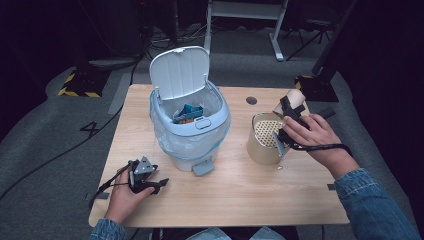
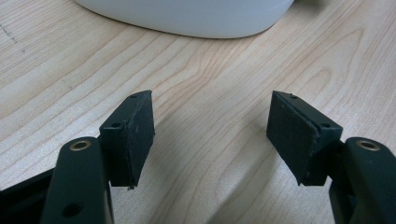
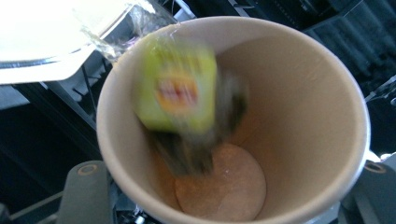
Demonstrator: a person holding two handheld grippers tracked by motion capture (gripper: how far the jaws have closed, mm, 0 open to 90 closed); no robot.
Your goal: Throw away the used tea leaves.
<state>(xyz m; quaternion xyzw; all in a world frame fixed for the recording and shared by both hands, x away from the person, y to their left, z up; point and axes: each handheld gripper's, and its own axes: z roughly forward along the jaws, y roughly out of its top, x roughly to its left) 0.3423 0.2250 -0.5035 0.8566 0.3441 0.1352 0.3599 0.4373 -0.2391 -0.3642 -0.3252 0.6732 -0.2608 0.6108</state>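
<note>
A pale wooden tabletop (image 1: pixel 235 190) stands in a dim room with grey carpet and trailing cables. Near its far edge sits a lined pedal bin (image 1: pixel 192 130), lid up, blue packaging already inside. Toward the right edge, the right gripper (image 1: pixel 289 117) clamps a tan paper cup (image 3: pixel 299 107), its jaws spread wide around the wall, above a perforated beige container (image 1: pixel 265 137). A used tea bag with a yellow tag (image 3: pixel 180 93), blurred, slides inside the tilted cup; emptying it appears under way, not finished. By the near-left corner the left gripper (image 2: pixel 210 135) rests, jaws apart and holding nothing. Where the tea bag will land is unclear.
</note>
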